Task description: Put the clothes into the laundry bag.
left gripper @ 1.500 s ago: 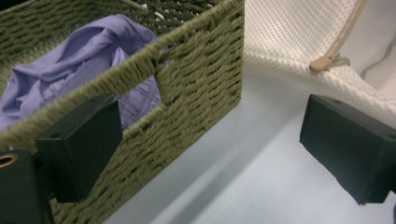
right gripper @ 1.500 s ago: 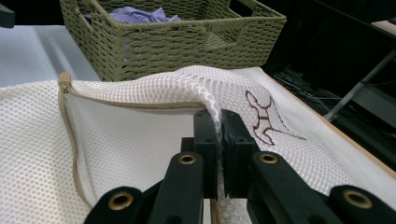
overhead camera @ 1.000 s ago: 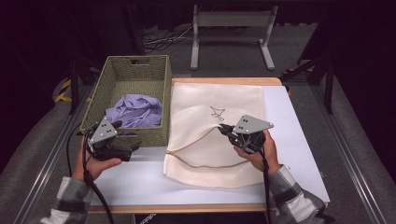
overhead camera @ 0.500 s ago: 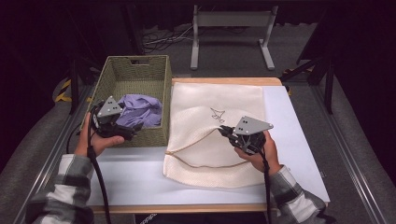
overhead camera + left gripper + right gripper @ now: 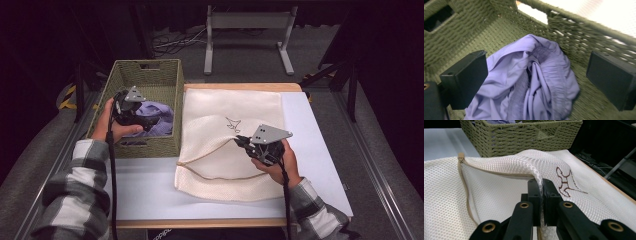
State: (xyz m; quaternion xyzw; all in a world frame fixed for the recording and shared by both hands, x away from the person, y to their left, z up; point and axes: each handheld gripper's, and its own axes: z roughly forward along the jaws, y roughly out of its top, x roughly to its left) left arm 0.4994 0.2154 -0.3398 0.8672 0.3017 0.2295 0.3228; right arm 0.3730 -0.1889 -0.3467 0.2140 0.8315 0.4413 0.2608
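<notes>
- The right claw (image 5: 541, 195) has its jaws pressed together on a fold of the white mesh laundry bag (image 5: 506, 180), pinching the upper layer beside the bag's tan-edged opening and holding it lifted off the lower layer.
- In the high view the right claw (image 5: 243, 142) sits over the middle of the mesh laundry bag (image 5: 235, 107), which lies flat on the counter (image 5: 320, 165) and spreads away from the claw on every side; a small brown embroidered mark (image 5: 232, 123) lies just beyond the claw's tips.
- The left claw (image 5: 536, 82) stands wide apart, its two black jaws flanking but not touching a crumpled lilac garment (image 5: 534, 82) that lies directly ahead of it, between the jaws.
- That garment rests on the bottom of a green woven basket (image 5: 499, 32), whose walls rise beyond and to both sides of the left claw.
- In the high view the left claw (image 5: 145, 120) hangs inside the woven basket (image 5: 145, 70), pointing toward the lilac garment (image 5: 160, 120), just in front of its tips.
- The basket stands on the counter touching the bag's left edge, well to the left of the right claw.
</notes>
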